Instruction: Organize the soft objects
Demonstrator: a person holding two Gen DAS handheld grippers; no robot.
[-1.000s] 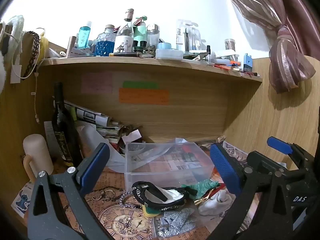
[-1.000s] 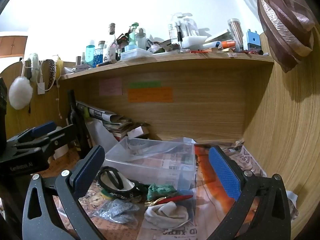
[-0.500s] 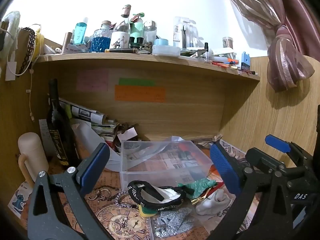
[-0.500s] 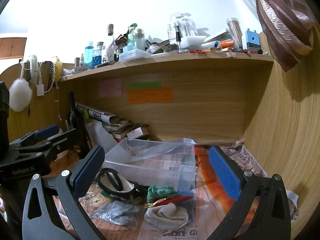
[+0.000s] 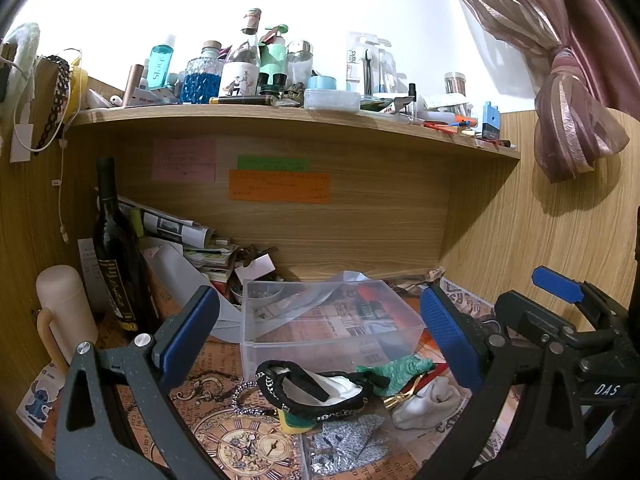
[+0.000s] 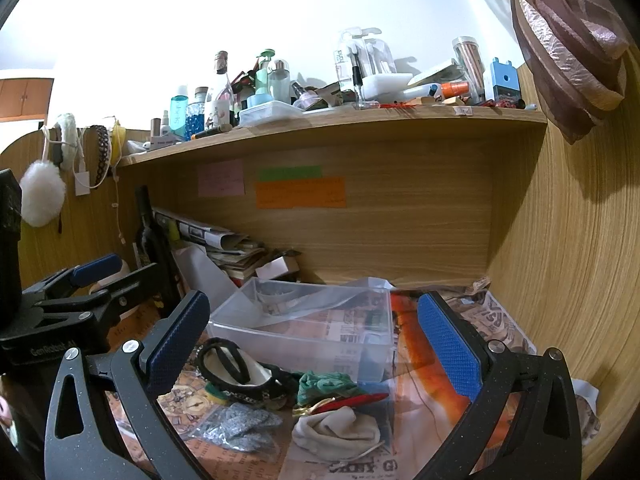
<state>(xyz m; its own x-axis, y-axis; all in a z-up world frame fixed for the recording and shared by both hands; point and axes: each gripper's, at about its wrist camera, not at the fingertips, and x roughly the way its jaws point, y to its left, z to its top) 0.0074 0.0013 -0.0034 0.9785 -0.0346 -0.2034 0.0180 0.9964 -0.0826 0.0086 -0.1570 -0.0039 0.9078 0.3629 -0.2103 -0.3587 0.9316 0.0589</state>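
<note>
Several soft items lie in a loose heap on the desk, right in front of a clear plastic bin (image 5: 332, 320): a black strappy piece w/ white lining (image 5: 312, 388), a green cloth (image 5: 396, 368) just beside it on the right, a cream-white cloth wad (image 5: 424, 400) nearer the camera, & a silver glittery piece (image 5: 348, 440) closest of all. Red & gold bits sit between the green cloth & the cream wad; can't tell what they are. Black piece touches the bin's front wall; a beaded chain (image 5: 244, 398) curls at its left. Bin holds a clear sheet, little else visible inside.

Left gripper (image 5: 320, 340) hovers over the heap, jaws spread wide, nothing between the blue pads. Right gripper (image 6: 312, 340) likewise spread wide & holding nothing, w/ the green cloth & cream wad below it. Each gripper shows at the edge of the other's view.

Desk top is covered w/ printed paper – clock pattern at left, newsprint at right. Dark wine bottle (image 5: 114, 256) stands upright at the left, a cream mug (image 5: 66, 312) beside it, stacked papers (image 5: 188, 244) behind. Three sticky notes – pink, green, orange (image 5: 280, 191) – on the wooden back panel. Shelf (image 5: 280, 118) above is crowded w/ bottles & toiletries. Mauve curtain (image 5: 568, 120), tied back, hangs upper right
</note>
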